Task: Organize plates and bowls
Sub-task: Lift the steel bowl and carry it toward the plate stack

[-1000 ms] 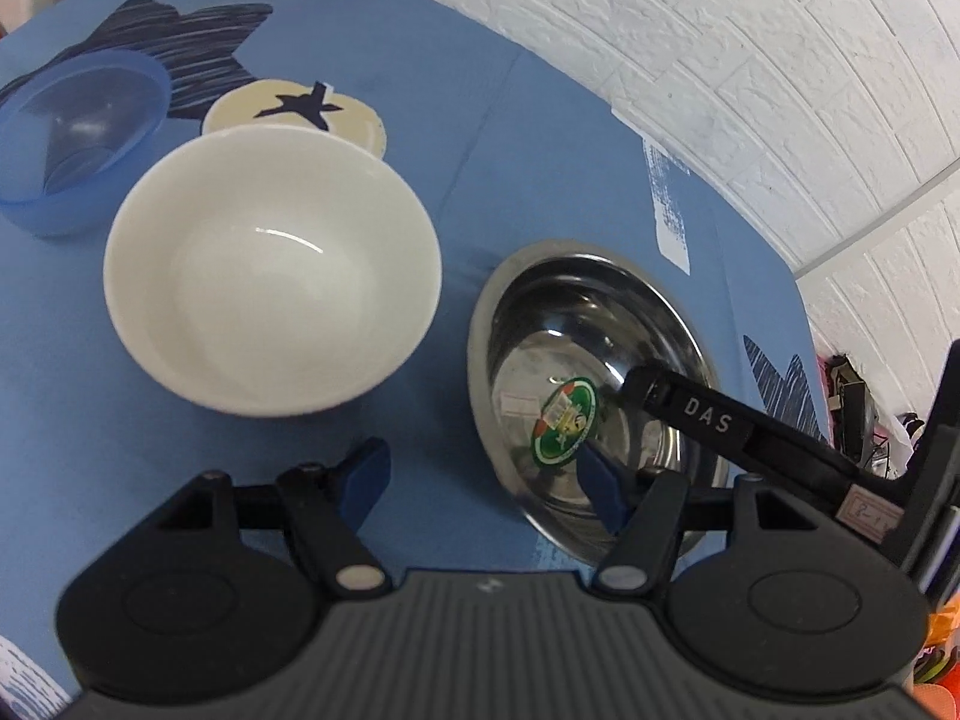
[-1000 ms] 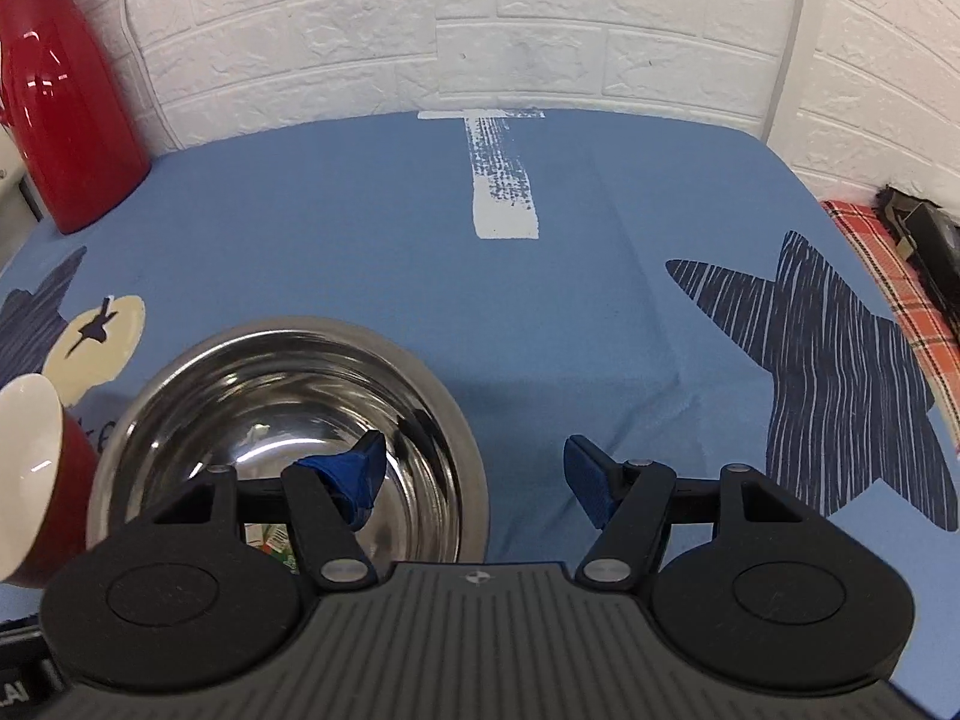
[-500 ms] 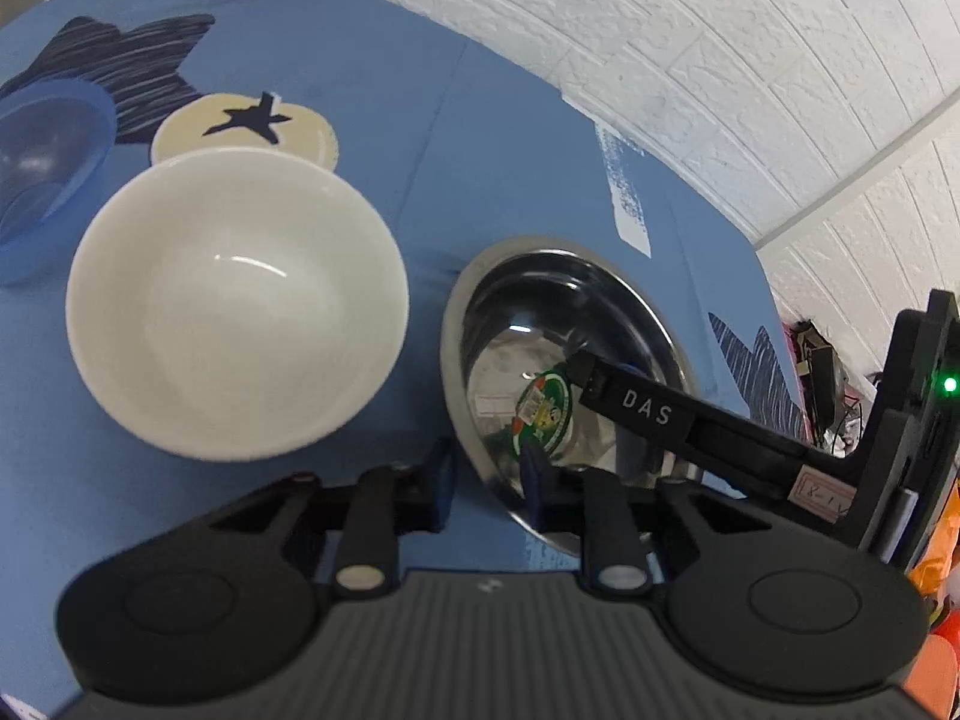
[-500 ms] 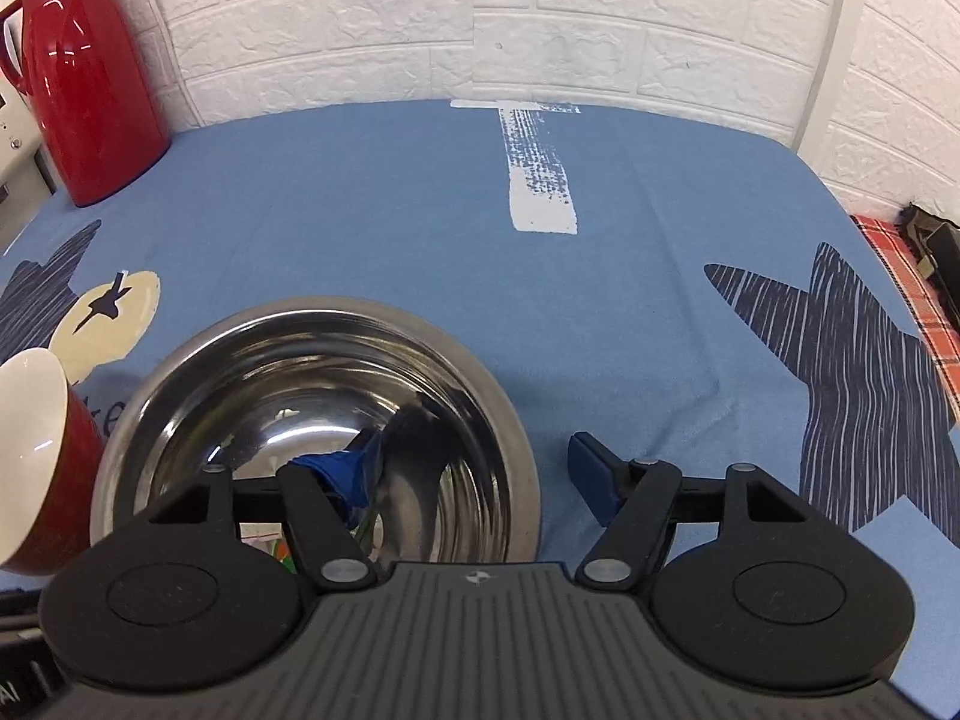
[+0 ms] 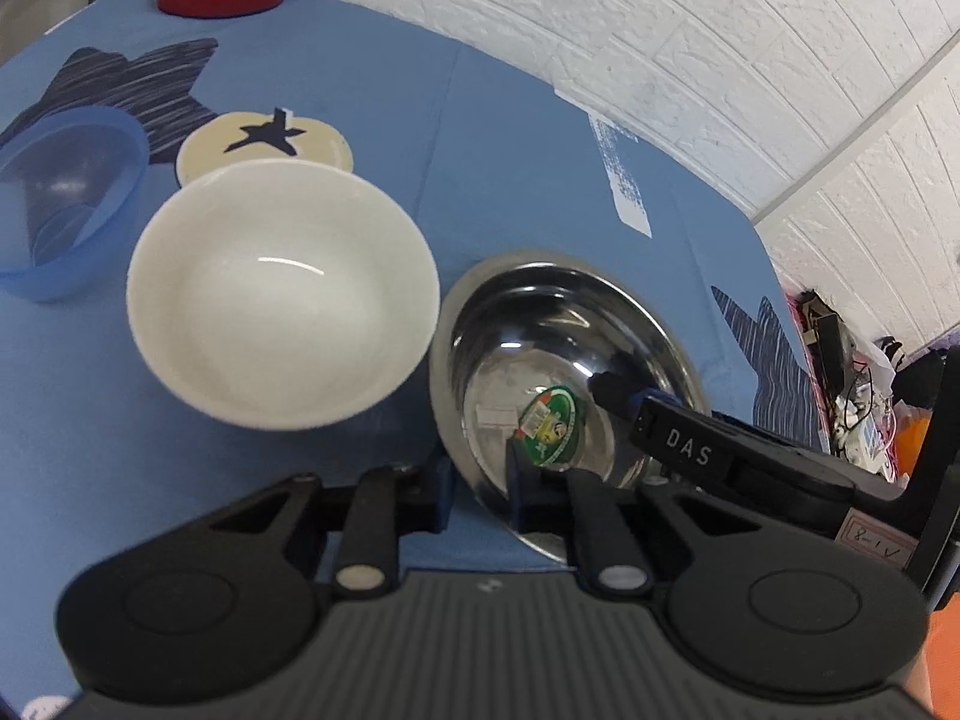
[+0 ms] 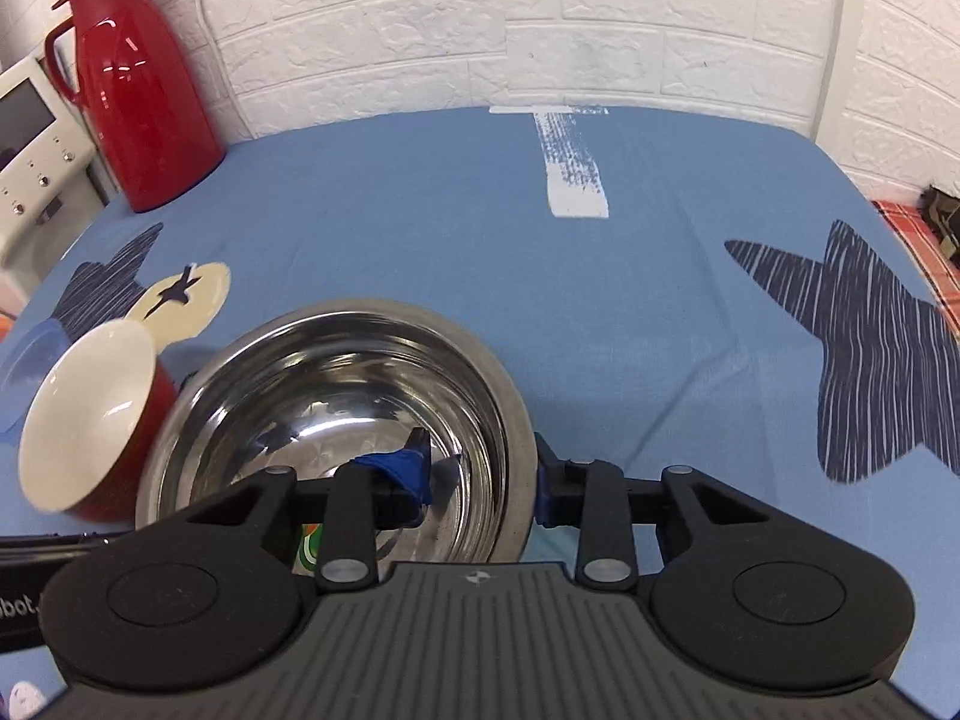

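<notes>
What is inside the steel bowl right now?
Inside the steel bowl: a green sticker and one finger each of the left gripper and right gripper. Gripper bodies hide the near wall.

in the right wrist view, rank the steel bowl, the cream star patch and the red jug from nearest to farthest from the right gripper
1. steel bowl: its rim sits between the fingers of the right gripper.
2. cream star patch: printed on the cloth, beyond the bowl to the left.
3. red jug: far left corner, by the brick wall.
</notes>
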`<state>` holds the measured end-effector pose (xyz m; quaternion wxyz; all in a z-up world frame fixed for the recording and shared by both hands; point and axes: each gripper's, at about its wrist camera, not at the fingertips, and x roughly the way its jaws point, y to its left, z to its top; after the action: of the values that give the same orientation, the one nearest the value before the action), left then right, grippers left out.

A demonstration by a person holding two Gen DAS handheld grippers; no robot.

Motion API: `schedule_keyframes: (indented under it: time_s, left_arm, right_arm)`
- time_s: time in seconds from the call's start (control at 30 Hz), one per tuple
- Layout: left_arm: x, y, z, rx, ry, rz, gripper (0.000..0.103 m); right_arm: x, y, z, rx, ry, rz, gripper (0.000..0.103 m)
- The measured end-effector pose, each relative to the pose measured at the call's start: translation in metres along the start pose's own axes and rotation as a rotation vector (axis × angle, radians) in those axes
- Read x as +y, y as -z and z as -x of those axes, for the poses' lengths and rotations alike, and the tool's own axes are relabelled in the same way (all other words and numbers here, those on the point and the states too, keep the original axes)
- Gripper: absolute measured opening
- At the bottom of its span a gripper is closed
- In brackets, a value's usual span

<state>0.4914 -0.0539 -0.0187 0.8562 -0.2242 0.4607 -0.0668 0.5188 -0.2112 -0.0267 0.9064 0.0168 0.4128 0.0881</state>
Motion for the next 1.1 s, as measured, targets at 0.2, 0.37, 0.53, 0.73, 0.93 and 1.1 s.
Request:
schedule_keyframes:
  time_s: [0.2,0.37,0.53,0.73,0.93,1.1]
  left_arm:
    - [-0.001,0.049,0.049,0.022,0.02,-0.072,0.01]
    - [0.009,0.119,0.094,0.131,0.111,-0.158,0.012]
    - [0.024,0.188,0.129,0.163,0.111,-0.224,0.013]
    - [0.032,0.223,0.142,0.185,0.102,-0.258,0.013]
    - [0.013,0.231,0.136,0.21,0.129,-0.286,0.014]
    - [-0.005,0.227,0.122,0.201,0.094,-0.316,0.014]
  right_arm:
    - [0.007,0.05,0.051,-0.011,-0.03,0.0,0.016]
    - [0.016,0.12,0.13,-0.099,-0.026,0.028,0.017]
    - [0.028,0.188,0.185,-0.136,-0.062,0.005,0.018]
    - [0.033,0.23,0.197,-0.099,-0.07,-0.018,0.02]
    - [0.018,0.248,0.206,-0.07,-0.032,-0.06,0.022]
    - [0.004,0.247,0.198,-0.059,0.002,-0.092,0.023]
